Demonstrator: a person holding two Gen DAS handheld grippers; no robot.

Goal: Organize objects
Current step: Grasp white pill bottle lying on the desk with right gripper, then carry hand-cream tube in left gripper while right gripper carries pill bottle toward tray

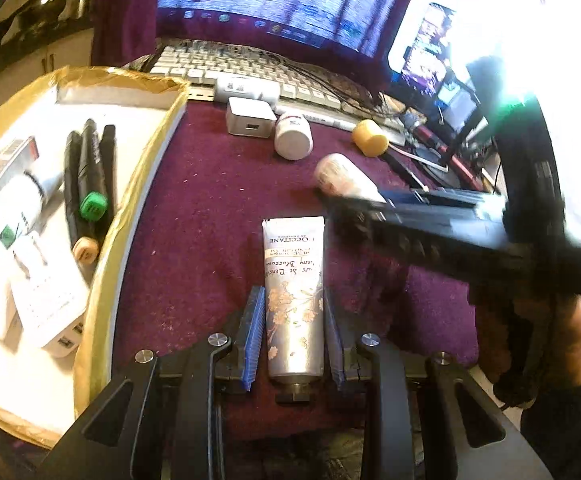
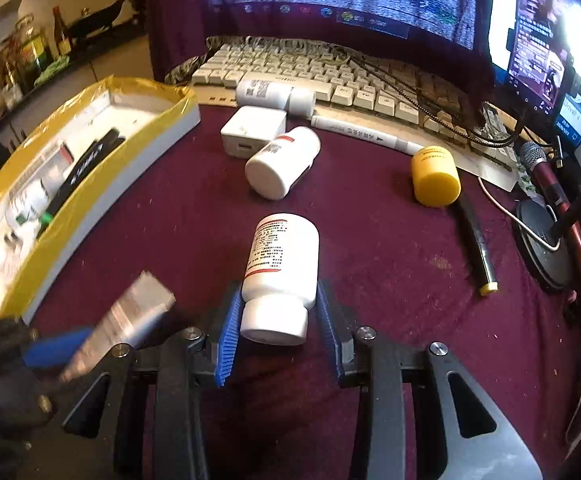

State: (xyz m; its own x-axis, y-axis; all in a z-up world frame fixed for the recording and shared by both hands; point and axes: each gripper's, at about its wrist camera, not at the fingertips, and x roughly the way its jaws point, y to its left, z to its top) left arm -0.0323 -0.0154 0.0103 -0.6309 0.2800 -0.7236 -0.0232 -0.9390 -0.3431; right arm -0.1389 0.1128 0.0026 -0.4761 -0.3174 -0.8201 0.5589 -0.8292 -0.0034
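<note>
Left tool point(image 1: 294, 332) clamping hand-cream tube point(image 1: 294, 300), right tool point(image 2: 280, 320) gripping white bottle point(image 2: 282, 272)

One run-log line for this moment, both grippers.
left gripper: shut on hand cream tube | right gripper: shut on white pill bottle | tray: partly filled

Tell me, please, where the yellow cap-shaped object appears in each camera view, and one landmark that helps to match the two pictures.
Left wrist view: the yellow cap-shaped object lies upper right of centre on the maroon cloth, just in front of the keyboard.
Right wrist view: the same object lies right of centre, beside the white marker pen.
Shared landmark: the white charger cube, to the left of it in both.
</note>
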